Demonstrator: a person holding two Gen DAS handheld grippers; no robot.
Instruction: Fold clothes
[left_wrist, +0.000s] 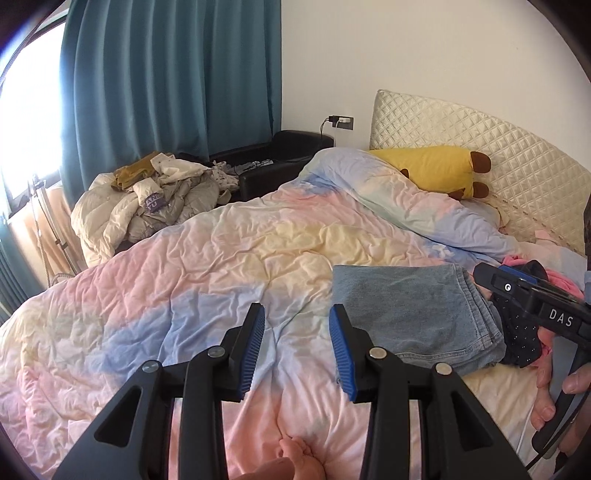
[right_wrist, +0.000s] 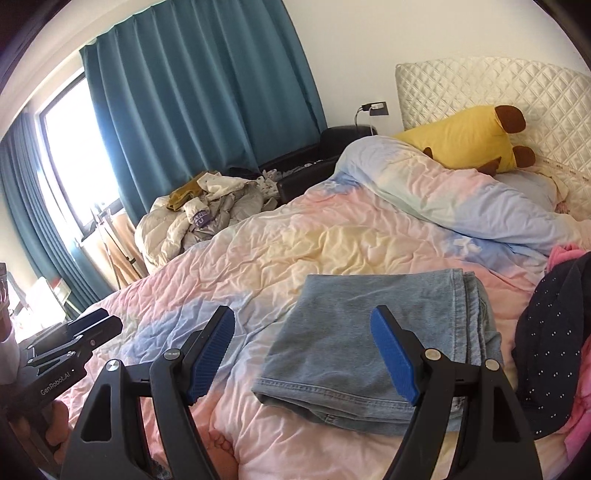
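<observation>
Right gripper (right_wrist: 303, 354) fingers spread above folded jeans (right_wrist: 373, 350); left gripper (left_wrist: 297, 347) beside, empty.

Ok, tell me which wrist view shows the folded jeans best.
The right wrist view: the folded jeans lie nearly whole between that gripper's open fingers, hem and stacked layers visible. The left wrist view shows them off to the right, with the near corner behind a blue pad.

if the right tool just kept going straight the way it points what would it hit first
Probably the folded jeans: they lie on the duvet right between the open right tool fingers. Depth is hard to judge here.
</observation>
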